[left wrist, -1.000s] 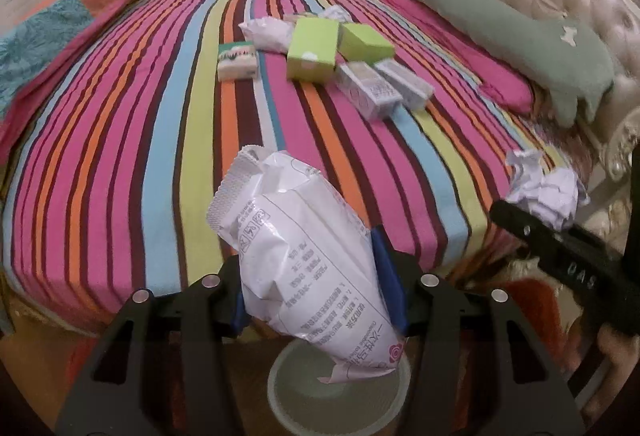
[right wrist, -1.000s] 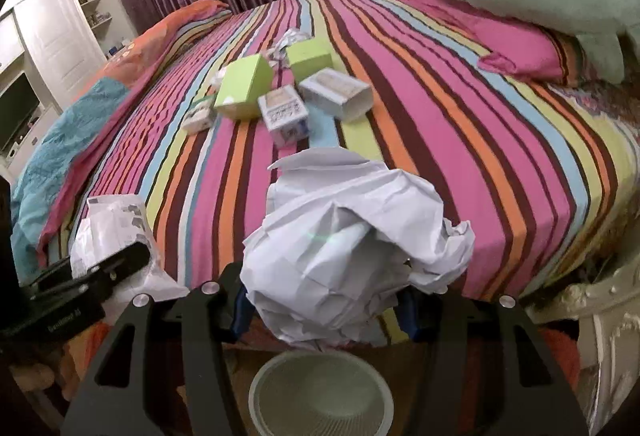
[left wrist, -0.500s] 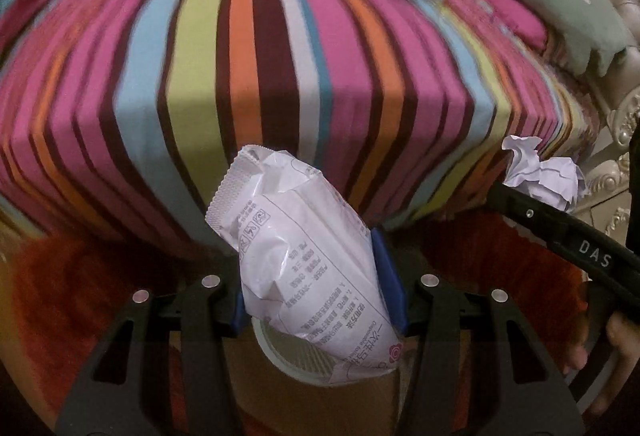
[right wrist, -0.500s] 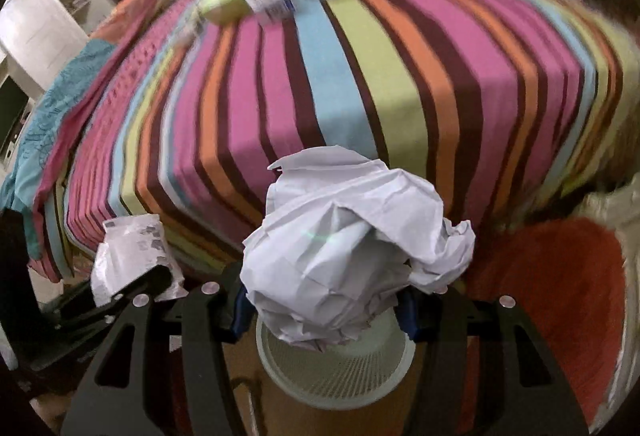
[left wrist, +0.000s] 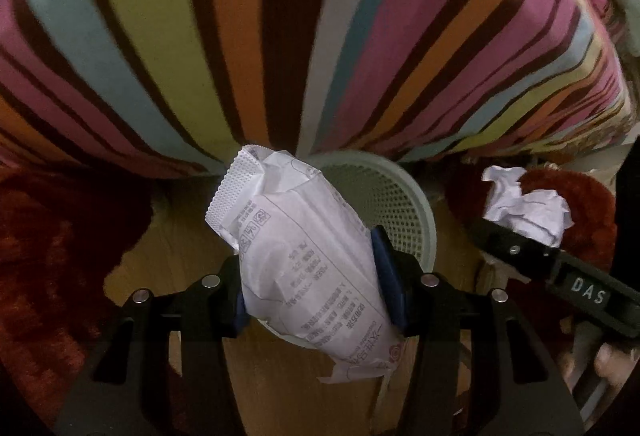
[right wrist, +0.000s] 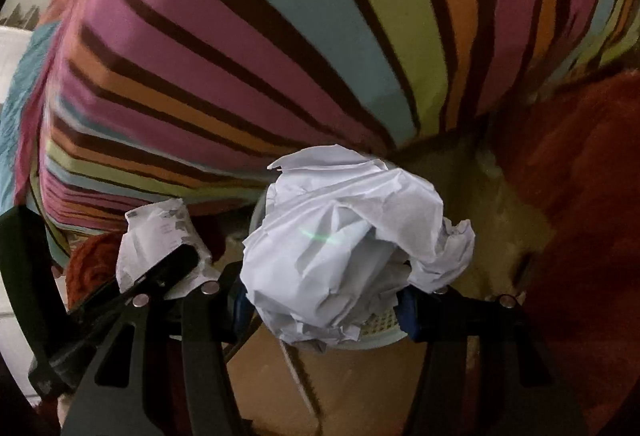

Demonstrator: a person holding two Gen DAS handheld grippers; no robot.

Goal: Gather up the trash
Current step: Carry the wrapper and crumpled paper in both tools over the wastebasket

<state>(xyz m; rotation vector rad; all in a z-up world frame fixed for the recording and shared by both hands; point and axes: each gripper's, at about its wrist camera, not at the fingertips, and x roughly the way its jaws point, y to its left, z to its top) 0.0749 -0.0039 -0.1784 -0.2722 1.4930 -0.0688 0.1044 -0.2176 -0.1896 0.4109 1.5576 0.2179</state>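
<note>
Both tongs are tipping down from the bed top toward the floor. The pale round mesh wastebasket (left wrist: 404, 204) is rising from below the left tongs (left wrist: 316, 292) to just ahead of their tips, behind the white printed plastic wrapper (left wrist: 304, 260). The striped bedspread's hanging side (right wrist: 248, 36) is filling the view beyond the right tongs (right wrist: 324, 300), the boxes dropping out of sight.

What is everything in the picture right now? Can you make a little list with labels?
Left gripper: shut on a white printed plastic wrapper
Right gripper: shut on a crumpled white paper ball
Bin: pale green round mesh wastebasket, on the wooden floor below both grippers
Behind the bin: striped multicoloured bedspread hanging over the bed edge
Beside the bin: fuzzy red rug
Trash dropped: not yet
</note>
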